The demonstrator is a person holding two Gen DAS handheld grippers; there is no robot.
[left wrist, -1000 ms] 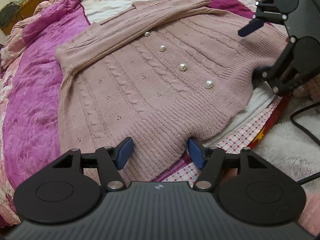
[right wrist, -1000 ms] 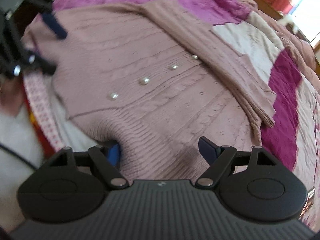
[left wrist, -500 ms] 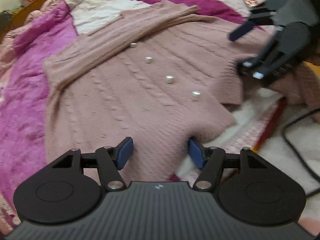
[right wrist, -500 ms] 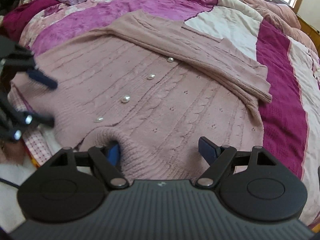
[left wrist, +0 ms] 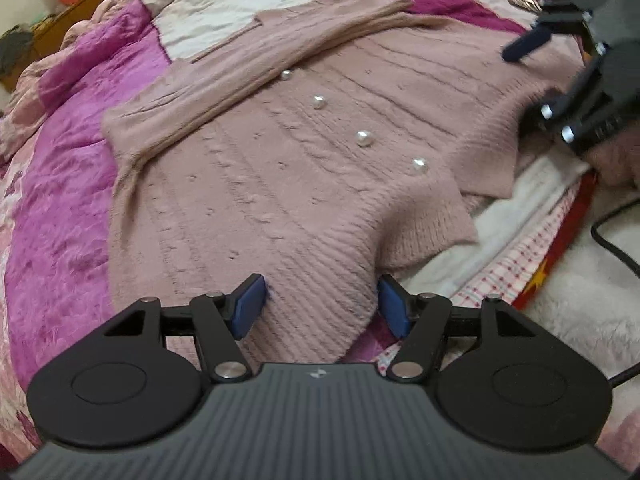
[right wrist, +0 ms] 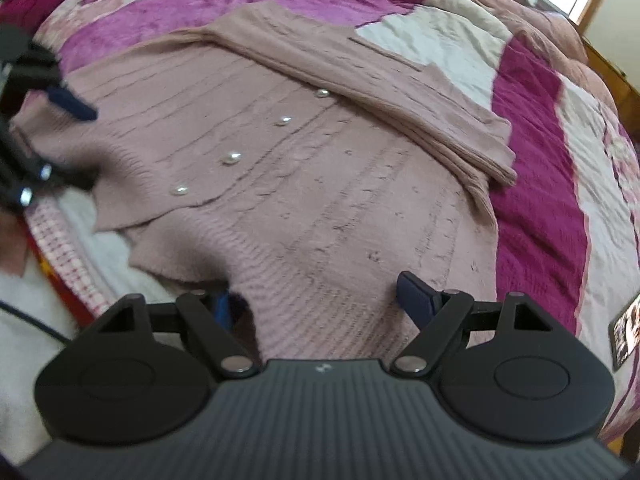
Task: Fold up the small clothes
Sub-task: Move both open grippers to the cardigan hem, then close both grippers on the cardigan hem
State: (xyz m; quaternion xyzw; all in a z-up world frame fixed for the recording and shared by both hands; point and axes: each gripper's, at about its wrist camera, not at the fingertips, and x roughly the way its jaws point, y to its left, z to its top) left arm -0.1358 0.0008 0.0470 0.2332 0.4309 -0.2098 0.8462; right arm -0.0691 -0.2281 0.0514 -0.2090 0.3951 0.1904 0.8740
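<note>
— At the near edge of the bed, what are the two grippers doing?

— The left gripper (left wrist: 320,304) has its blue pads wide apart, straddling the ribbed hem of the pink cardigan (left wrist: 280,168). The knit bunches up between the pads, yet neither pad is pressed against it, so nothing is clamped. The right gripper (right wrist: 320,300) is spread about as wide over another stretch of the same hem. Its right pad sits clear on top of the knit, while its left pad is half hidden behind a raised fold, so whether that pad touches the cloth cannot be told.

— And the cardigan itself?

— It lies face up on the quilt (left wrist: 72,200), which is patched in magenta, white and pale pink. Four pearl buttons (left wrist: 364,138) run in a slanted line up the front. One sleeve (left wrist: 248,60) is folded across the chest, reaching toward the far shoulder. The hem corners near the bed edge are slightly lifted and rumpled.

— What lies beyond it?

— Just past the hem, a white fleecy blanket (left wrist: 516,208) and a red-checked cloth (left wrist: 520,256) hang at the bed's edge, with a black cable (left wrist: 612,240) trailing over pale fluff. In the left wrist view, the right gripper (left wrist: 552,76) appears blurred at the far hem corner.
</note>
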